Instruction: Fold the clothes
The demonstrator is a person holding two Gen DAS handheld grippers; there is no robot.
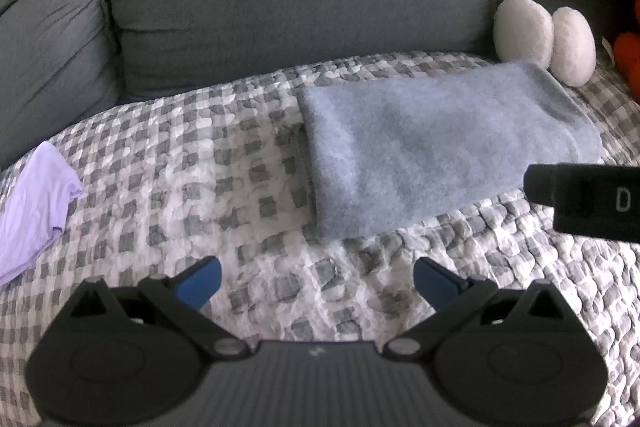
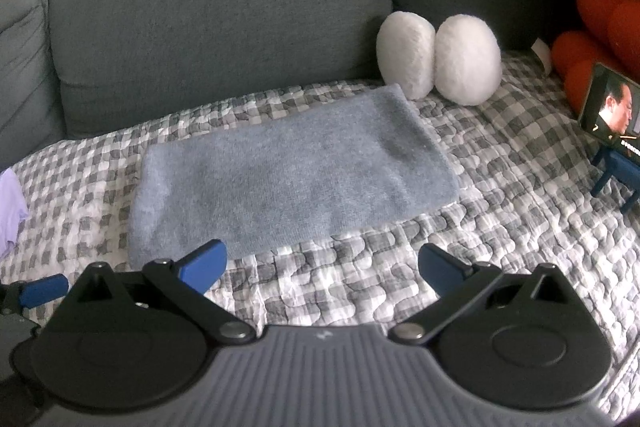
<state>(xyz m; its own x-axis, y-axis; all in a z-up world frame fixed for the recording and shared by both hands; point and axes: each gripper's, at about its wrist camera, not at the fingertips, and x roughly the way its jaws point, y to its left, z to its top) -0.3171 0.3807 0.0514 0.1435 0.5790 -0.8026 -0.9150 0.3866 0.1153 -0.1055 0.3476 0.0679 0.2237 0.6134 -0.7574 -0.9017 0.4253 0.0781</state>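
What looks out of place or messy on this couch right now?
The lilac garment lies crumpled at the left edge of the checked quilt, unfolded, while the blue-grey cloth sits folded flat. A phone propped on a small stand is playing video.

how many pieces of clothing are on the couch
2. A folded blue fleece garment lies flat mid-seat on the checked quilt, in front of the white plush. A crumpled lilac garment sits at the seat's left edge. More may lie out of frame.
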